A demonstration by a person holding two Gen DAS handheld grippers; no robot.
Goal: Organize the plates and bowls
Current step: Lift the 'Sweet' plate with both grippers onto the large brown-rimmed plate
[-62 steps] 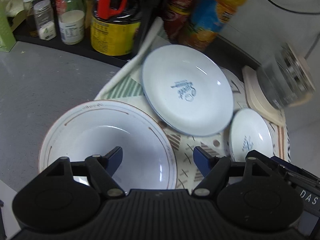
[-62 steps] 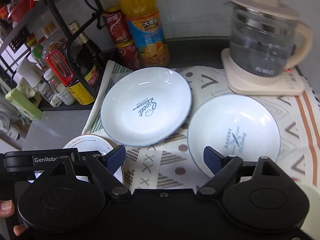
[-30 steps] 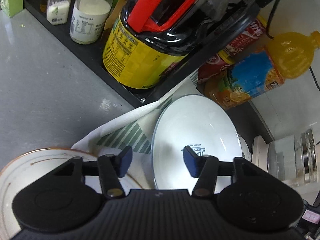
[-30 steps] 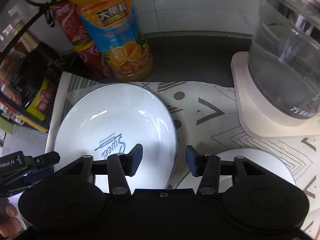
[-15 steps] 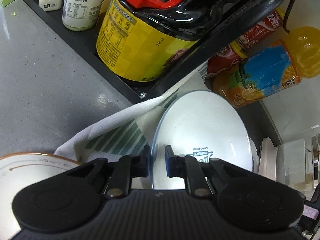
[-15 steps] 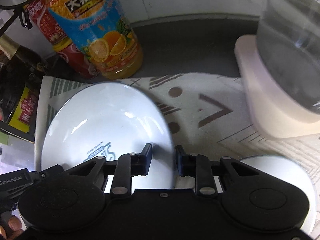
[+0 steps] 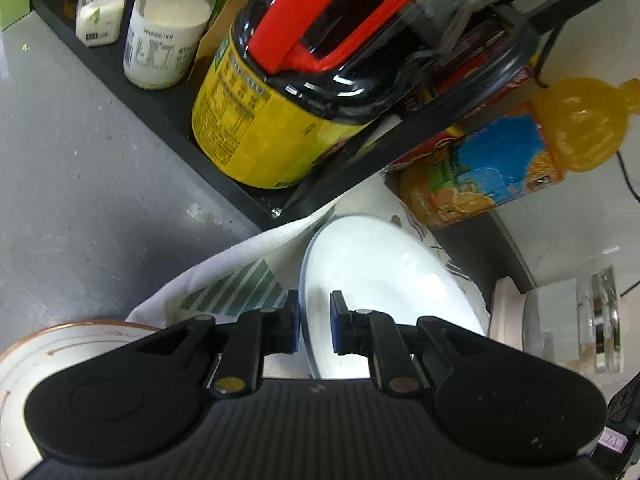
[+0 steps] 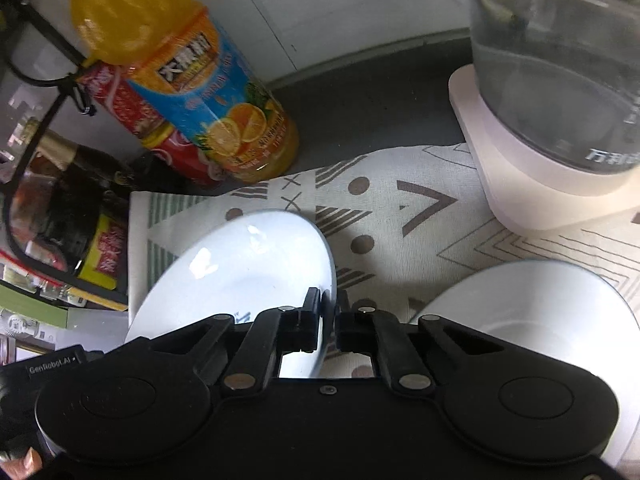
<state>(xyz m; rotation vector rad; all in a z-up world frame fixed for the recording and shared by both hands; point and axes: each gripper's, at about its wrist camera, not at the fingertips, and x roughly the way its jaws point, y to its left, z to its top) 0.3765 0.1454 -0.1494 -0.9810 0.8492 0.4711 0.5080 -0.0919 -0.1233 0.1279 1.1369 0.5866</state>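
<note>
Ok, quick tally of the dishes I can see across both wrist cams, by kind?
Blue-rimmed plate, held by both claws: 1
Brown-rimmed dish: 1
Small white bowl: 1
Total: 3
</note>
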